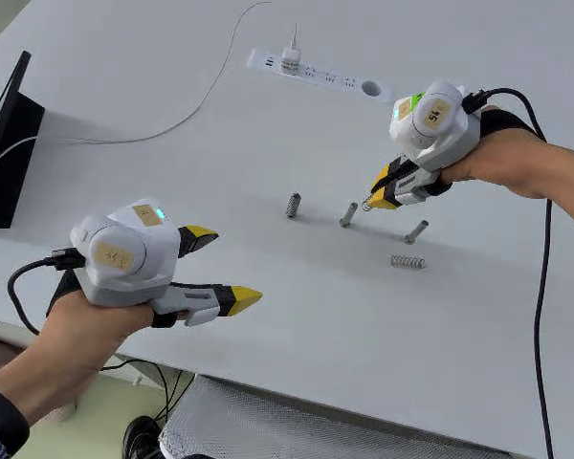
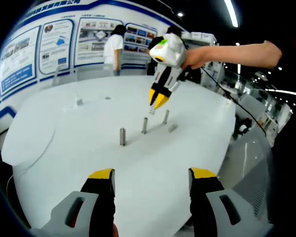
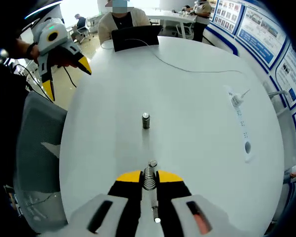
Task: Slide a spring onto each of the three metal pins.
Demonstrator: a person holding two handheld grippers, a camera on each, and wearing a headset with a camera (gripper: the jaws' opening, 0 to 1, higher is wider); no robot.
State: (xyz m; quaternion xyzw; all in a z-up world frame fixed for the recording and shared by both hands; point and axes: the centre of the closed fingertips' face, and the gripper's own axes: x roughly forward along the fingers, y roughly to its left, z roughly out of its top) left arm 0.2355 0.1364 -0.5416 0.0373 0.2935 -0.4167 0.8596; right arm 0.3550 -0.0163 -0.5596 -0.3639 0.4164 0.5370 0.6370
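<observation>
Step in hand: spring 2 of 3, by my reading. The right gripper [image 1: 373, 199] was closed narrow on a spring [image 3: 148, 178], its end just beside the top of the middle pin [image 1: 348, 214]. The far pin [image 1: 293, 205] appeared to carry its coil already. The third pin [image 1: 416, 231] stood bare, with a loose spring [image 1: 408, 261] lying near it.

Next move needs the bore lined up over the pin tip, then a slide down.

Right hand reached in from the right, gripper pitched down. Left gripper [image 1: 222, 268] hovered well apart, jaws wide, empty.
</observation>
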